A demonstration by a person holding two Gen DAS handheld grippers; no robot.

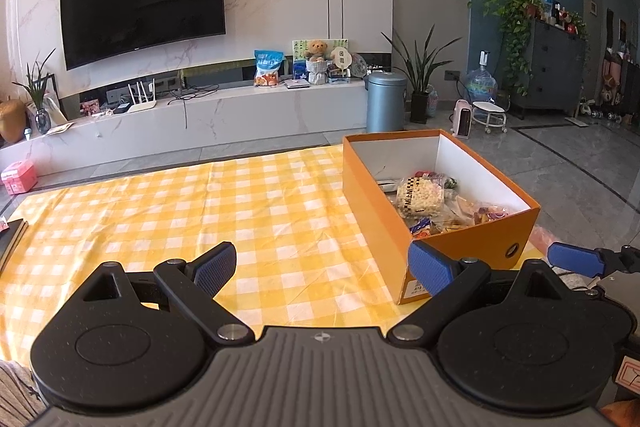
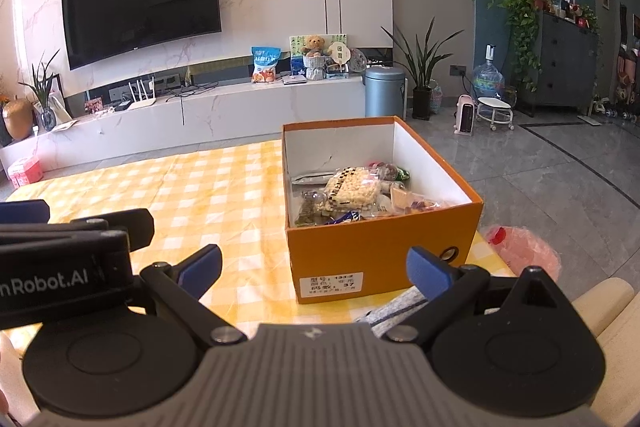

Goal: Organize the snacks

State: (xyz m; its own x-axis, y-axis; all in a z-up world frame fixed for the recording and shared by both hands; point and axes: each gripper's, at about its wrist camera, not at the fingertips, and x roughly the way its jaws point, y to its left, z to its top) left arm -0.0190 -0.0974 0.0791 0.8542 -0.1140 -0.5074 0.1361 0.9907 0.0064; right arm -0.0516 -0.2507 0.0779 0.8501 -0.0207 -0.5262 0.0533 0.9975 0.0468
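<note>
Snacks [image 2: 352, 193] fill orange box [image 2: 372, 251] ahead of both wide-spread, empty claws [image 2: 314, 269].

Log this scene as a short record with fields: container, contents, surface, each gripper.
container: orange box, lid off, white inside
contents: mixed snack packets, a puffed-rice bar pack on top
surface: yellow checked tablecloth, no loose snacks visible on it
left gripper: open, holding nothing, left of the box
right gripper: open, holding nothing, facing the box's labelled end
off the table: pink plastic bag, lower right
</note>
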